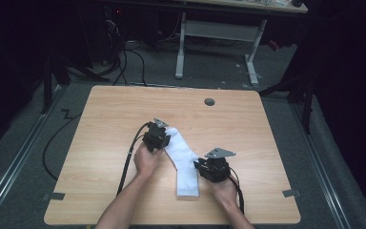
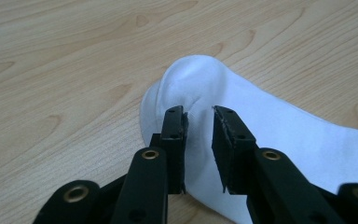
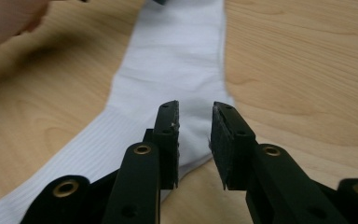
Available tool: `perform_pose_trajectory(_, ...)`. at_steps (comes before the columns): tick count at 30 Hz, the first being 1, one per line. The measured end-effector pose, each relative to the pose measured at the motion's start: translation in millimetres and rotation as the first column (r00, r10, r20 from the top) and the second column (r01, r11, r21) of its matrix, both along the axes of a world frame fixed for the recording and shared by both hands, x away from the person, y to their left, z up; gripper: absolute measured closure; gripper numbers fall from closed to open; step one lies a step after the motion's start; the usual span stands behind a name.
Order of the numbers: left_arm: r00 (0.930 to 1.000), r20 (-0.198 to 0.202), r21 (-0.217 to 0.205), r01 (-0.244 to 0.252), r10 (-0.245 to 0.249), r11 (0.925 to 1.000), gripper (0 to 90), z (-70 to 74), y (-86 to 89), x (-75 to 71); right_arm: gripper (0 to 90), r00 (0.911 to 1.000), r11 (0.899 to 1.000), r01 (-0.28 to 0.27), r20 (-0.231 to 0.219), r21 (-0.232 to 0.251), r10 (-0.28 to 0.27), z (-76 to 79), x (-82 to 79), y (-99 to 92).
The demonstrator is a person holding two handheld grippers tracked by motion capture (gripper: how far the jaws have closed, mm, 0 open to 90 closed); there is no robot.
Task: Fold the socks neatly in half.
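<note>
A white sock point(image 1: 183, 160) lies flat on the wooden table point(image 1: 119, 109), bent at the heel, cuff toward the front edge. My left gripper point(image 1: 167, 144) rests at the sock's toe end. In the left gripper view its jaws point(image 2: 199, 114) stand a little apart over the rounded toe of the sock point(image 2: 261, 121), a visible gap between the pads. My right gripper point(image 1: 198, 168) sits at the sock's right edge near the cuff. In the right gripper view its jaws point(image 3: 194, 112) stand apart over the sock's edge point(image 3: 177, 60), not pressing on it.
A round grommet hole point(image 1: 209, 101) sits near the table's far edge. Grey tape tabs point(image 1: 57, 196) point(image 1: 290, 193) mark the front corners. Beyond the table stand a white desk frame point(image 1: 181, 47) and floor cables point(image 1: 124, 62).
</note>
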State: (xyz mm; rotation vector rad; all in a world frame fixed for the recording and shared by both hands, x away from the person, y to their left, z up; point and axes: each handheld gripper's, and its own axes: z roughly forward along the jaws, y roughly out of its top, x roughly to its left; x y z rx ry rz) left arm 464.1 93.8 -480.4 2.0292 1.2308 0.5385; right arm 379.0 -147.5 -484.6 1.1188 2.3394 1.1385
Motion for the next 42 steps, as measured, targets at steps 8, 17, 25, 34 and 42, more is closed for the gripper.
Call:
perform_pose_trajectory(8,0.9980,0.017,0.001,0.061,-0.061,0.9982,60.5,3.3,-4.6,-19.3,74.8,0.9988,0.998,0.047,-0.008,-0.033,-0.048,-6.4,22.9,7.4)
perform_pose_trajectory(17,0.9860,-0.024,0.017,0.165,-0.165,0.9861,49.5,-11.0,-20.8,-48.1,82.8,0.9969,0.994,0.054,-0.051,-0.094,-0.059,-13.0,28.5,9.0)
perform_pose_trajectory(25,0.9834,-0.022,0.020,0.181,-0.180,0.9833,47.4,-17.9,-26.7,-53.4,74.1,1.0000,0.995,0.005,-0.002,-0.097,-0.005,-3.3,20.4,21.9)
perform_pose_trajectory(34,0.9894,-0.062,0.025,0.133,-0.132,0.9908,46.8,-11.2,-15.5,-46.9,73.5,0.9991,0.994,0.009,-0.041,-0.110,-0.013,-14.2,22.9,17.6)
perform_pose_trajectory(42,0.9973,-0.045,0.047,0.060,-0.058,0.9971,47.1,-4.5,-3.9,-25.9,72.8,0.9998,0.994,0.001,-0.018,-0.112,-0.003,-16.6,17.8,17.2)
